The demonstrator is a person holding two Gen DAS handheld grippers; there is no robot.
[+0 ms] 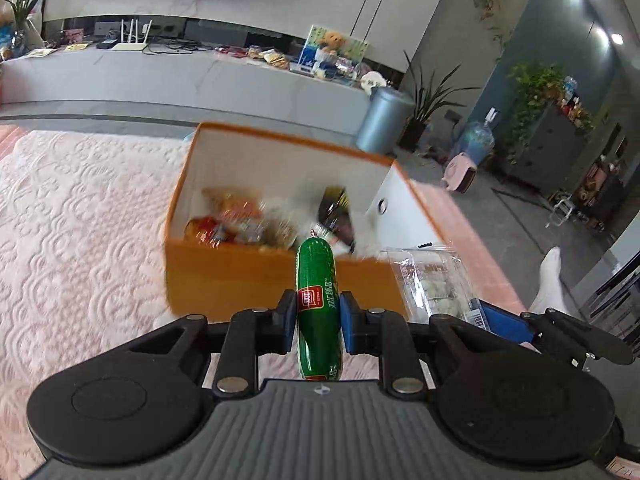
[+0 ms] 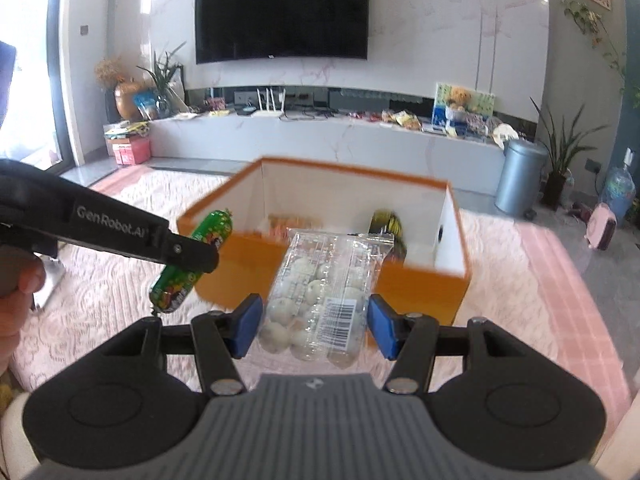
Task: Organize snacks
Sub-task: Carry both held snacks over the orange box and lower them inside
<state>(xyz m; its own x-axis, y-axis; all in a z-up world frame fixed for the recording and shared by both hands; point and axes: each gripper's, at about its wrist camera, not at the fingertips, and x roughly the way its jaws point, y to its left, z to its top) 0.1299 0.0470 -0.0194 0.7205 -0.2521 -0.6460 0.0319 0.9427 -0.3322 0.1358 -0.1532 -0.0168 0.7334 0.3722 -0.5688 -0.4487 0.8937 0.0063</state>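
My left gripper (image 1: 319,312) is shut on a green sausage stick (image 1: 319,300), held just before the near wall of an orange box (image 1: 256,276). The box is open and holds several snack packs (image 1: 240,224). My right gripper (image 2: 316,320) has a clear bag of white round snacks (image 2: 320,292) between its blue pads; the pads stand at the bag's edges, in front of the orange box (image 2: 420,284). The left gripper (image 2: 188,254) with the sausage (image 2: 212,232) shows at the left of the right wrist view. The clear bag (image 1: 436,284) shows at the right of the left wrist view.
The box rests on a pink and white textured cover (image 1: 80,216). Beyond it stand a long grey TV console (image 2: 320,136) with clutter, a grey bin (image 2: 520,176), potted plants (image 2: 560,160) and a wall TV (image 2: 280,8). A white-socked foot (image 1: 550,280) is at the right.
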